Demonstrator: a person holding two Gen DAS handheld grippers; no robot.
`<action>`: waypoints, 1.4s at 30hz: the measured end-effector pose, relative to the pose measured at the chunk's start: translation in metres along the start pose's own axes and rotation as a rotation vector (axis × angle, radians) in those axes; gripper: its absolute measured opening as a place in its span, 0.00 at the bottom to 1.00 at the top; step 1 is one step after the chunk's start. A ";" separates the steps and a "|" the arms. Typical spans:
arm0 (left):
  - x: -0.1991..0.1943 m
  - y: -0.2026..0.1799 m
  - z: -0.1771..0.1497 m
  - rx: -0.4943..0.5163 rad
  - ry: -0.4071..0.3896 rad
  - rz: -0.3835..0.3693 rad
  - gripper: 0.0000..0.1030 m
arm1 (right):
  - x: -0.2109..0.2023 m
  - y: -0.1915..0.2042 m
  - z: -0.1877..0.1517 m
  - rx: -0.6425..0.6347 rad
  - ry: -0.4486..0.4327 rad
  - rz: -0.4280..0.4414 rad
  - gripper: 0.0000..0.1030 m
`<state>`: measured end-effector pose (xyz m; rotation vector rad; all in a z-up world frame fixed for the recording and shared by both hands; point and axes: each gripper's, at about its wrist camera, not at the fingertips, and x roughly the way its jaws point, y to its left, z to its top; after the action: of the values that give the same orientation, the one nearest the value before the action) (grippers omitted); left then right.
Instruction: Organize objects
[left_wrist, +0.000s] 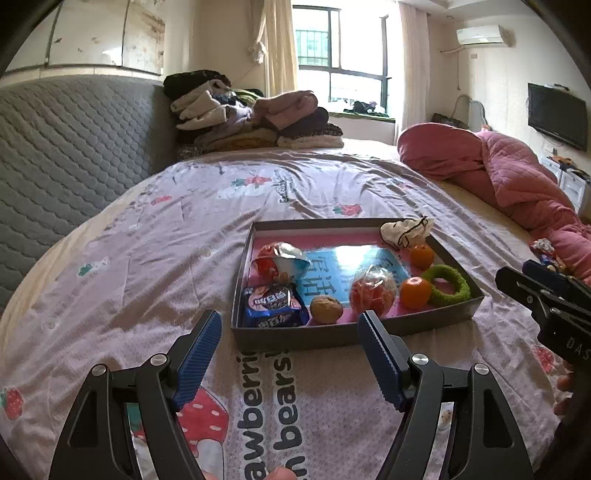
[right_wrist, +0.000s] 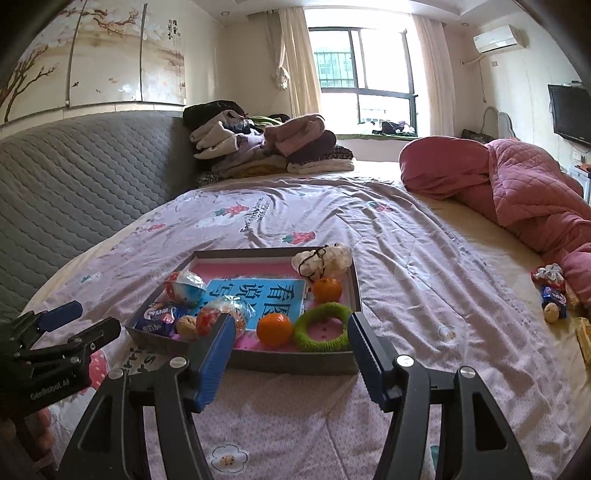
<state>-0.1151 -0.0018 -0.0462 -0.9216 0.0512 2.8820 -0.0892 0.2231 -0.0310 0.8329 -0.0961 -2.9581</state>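
Small far items (right_wrist: 553, 295) beside quilt, unreadable

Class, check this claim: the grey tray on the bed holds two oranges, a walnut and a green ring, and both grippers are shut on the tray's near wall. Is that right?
Not quite. The tray does hold two oranges, a walnut and a green ring, but both grippers are open and empty: the left gripper in the left wrist view, the right gripper in the right wrist view.

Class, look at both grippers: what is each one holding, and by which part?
Nothing is held. The left gripper and right gripper both stand open and empty, short of the tray.
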 end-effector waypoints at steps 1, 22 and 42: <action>0.001 0.001 -0.001 -0.001 0.003 0.002 0.75 | 0.000 0.001 -0.001 -0.004 0.001 -0.006 0.60; 0.022 0.002 -0.028 -0.030 0.060 -0.007 0.75 | 0.019 0.003 -0.031 -0.005 0.061 -0.003 0.61; 0.037 -0.005 -0.046 -0.006 0.099 -0.007 0.75 | 0.038 0.005 -0.059 0.005 0.133 -0.026 0.61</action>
<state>-0.1181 0.0041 -0.1053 -1.0633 0.0481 2.8291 -0.0902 0.2127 -0.1003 1.0357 -0.0869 -2.9170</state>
